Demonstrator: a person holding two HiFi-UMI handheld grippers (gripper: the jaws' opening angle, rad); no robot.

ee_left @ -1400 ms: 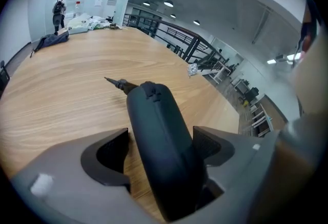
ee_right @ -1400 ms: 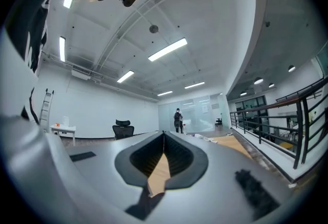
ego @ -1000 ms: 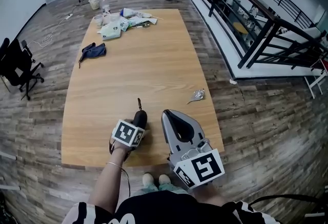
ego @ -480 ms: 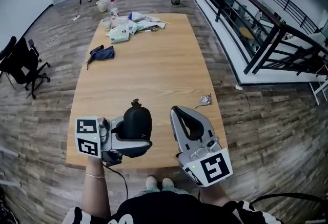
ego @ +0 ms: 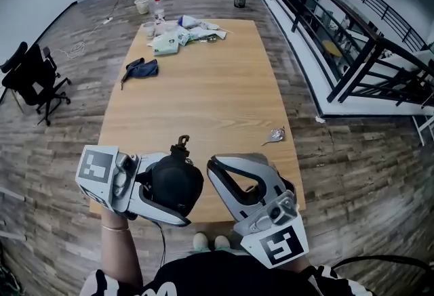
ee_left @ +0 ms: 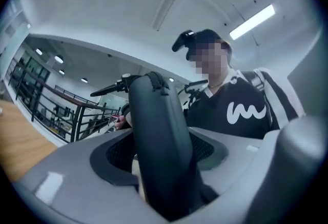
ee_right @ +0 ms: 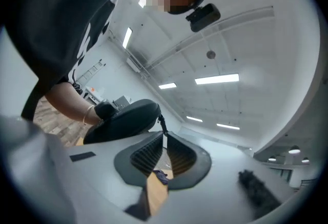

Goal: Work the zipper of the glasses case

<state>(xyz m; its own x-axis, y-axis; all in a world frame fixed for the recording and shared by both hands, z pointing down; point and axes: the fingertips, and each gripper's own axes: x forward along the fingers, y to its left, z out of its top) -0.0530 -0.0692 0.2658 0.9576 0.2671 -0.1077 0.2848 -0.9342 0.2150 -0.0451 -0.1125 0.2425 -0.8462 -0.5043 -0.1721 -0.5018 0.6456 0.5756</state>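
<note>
Zip not started, I'd say: left gripper (ego: 184, 193) fingers clamp the case (ego: 169, 179) in the air over the tabletop (ego: 203, 85) edge, right gripper (ego: 211, 166) fingers tip-to-tip on nothing, near the pull (ego: 182, 143) but apart; zipper track too dark to read, slider position unknown.

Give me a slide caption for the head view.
Left gripper holds the black glasses case over the near edge of the wooden table; the empty right gripper hangs beside it.
</note>
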